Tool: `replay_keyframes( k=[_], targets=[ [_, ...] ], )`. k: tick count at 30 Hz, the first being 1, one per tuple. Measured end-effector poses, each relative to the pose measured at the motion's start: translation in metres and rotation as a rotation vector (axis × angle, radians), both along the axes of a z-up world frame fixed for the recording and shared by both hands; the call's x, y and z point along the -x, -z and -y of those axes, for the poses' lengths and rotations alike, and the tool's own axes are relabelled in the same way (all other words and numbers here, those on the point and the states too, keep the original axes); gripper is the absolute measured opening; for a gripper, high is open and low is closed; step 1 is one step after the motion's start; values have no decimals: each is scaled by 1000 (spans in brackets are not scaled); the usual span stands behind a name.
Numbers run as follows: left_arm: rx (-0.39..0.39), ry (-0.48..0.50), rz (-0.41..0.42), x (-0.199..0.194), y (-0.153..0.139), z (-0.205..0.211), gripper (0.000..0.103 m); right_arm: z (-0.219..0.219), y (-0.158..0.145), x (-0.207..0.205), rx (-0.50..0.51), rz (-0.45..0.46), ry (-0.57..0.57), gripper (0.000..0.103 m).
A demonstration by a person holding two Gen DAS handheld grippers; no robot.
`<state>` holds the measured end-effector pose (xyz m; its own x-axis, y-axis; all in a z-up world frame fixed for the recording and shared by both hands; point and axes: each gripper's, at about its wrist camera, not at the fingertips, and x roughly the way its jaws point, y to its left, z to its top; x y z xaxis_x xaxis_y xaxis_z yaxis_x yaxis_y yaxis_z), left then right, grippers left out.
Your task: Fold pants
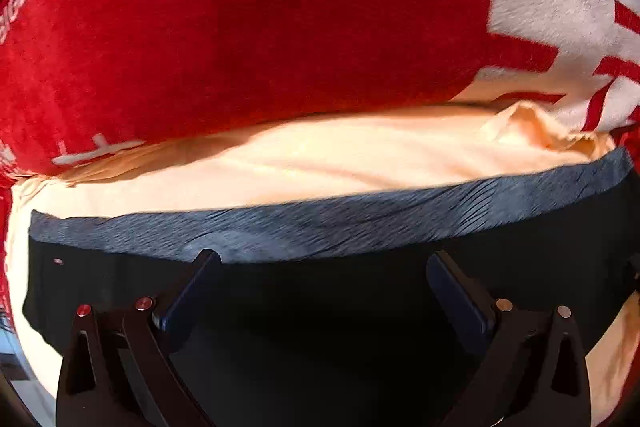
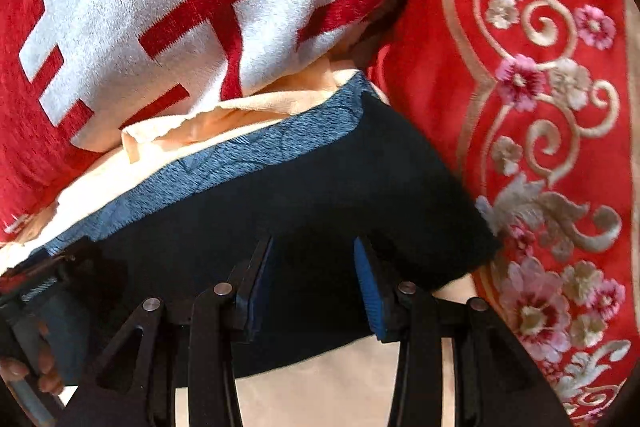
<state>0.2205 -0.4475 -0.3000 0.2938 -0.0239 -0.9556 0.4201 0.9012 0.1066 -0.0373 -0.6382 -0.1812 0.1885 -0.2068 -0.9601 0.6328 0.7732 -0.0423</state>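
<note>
One view only, floral cloth (image 2: 552,131), fingertips (image 2: 16,371)

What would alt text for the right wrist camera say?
Dark pants with a blue-grey waistband lie on a cream sheet; the right gripper hangs above them, fingers apart. Behind are a red-and-white blanket and a red flowered cloth.

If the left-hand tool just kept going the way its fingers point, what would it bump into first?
Most likely the folded black fabric pants. The left gripper points steeply down with its fingers spread just above that dark cloth, near its blue-grey waistband. Nothing shows between them, though the exact gap is hard to judge.
</note>
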Motion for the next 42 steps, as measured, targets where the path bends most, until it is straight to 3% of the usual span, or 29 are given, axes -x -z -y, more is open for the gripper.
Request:
replay_keyframes(
  k=[4,6,9,13,16,20,25,27,29,33,42],
  targets=[
    [-58,-24,-5,-4,5,-26,103,-7,10,11,48,-53,-98,44],
    [-51,-36,23,-9,-1,-39,103,-16,12,12,100,-66,-148,44],
    [-74,-57,71,-24,-6,-62,103,-20,12,13,86,-67,-109,44],
    [-160,-138,83,-48,16,-103,103,-24,12,16,79,-66,-92,44],
    [-100,-199,61,-61,22,-139,103,-32,19,-3,85,-84,-89,44],
    [-124,-287,46,-73,18,-173,103,-46,12,-5,80,-91,-73,45],
    [-151,-225,32,-60,3,-163,103,-77,-9,8,49,-57,-55,45],
    [-138,-185,15,-49,-4,-145,103,-88,-14,12,23,-43,-41,50],
    [-124,-144,-1,-39,-4,-148,103,-96,-20,21,-12,-33,-24,52],
    [-89,-73,-29,-11,-16,-117,103,-114,-22,40,-73,-41,-5,52],
    [-20,5,-108,23,-14,-46,103,-89,-17,63,-211,-24,84,52]
  ],
)
